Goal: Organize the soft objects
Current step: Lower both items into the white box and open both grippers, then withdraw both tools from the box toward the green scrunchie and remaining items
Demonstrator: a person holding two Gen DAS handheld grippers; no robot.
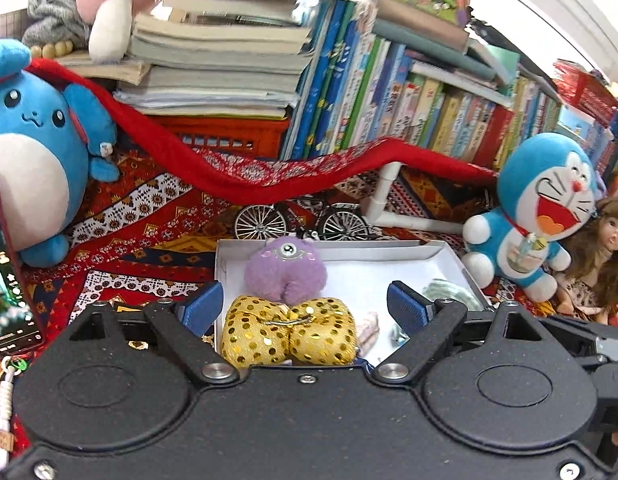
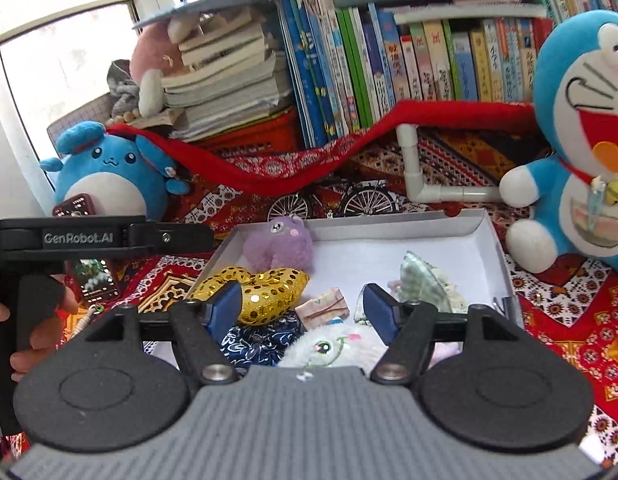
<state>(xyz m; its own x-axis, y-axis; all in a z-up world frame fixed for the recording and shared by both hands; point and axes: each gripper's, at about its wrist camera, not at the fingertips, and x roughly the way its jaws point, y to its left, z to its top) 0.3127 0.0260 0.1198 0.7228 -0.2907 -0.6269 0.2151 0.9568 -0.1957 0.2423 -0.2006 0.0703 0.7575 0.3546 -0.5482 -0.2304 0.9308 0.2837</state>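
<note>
A white box (image 2: 481,236) sits on a red patterned cloth (image 2: 557,312), and the soft toys are inside it. A fuzzy purple toy (image 2: 279,246) lies near the back wall of the box. Just in front of it, touching it, is a shiny gold heart pillow (image 2: 265,290) covered in sequins. Nearer the camera lie a dark blue flowered pouch (image 2: 261,340) and a fluffy white toy (image 2: 333,346) with a green eye and pink cheek. Between the gold pillow and the white toy is a small pink striped bundle (image 2: 323,306). A pale green checked thing (image 2: 423,280) lies toward the right side of the box – it may be a folded cloth, but the view is too poor to be sure.

The left gripper (image 1: 305,306) hangs above the near part of the box with its blue pads (image 1: 407,304) wide apart. The gold pillow shows between them, but the pads do not touch it. The right gripper (image 2: 303,308) is also spread open over the box and holds nothing – the white toy and the pouch lie below it. In the right wrist view, a hand (image 2: 33,320) grips the black handle of the left gripper at the left edge.

Outside the box, a round blue plush (image 1: 33,152) sits to the left and a blue cat plush (image 1: 541,212) sits to the right, with a doll (image 1: 605,252) beside it. A small toy bicycle (image 1: 301,220) stands just behind the box. Behind it all are stacked and standing books (image 1: 389,92)
</note>
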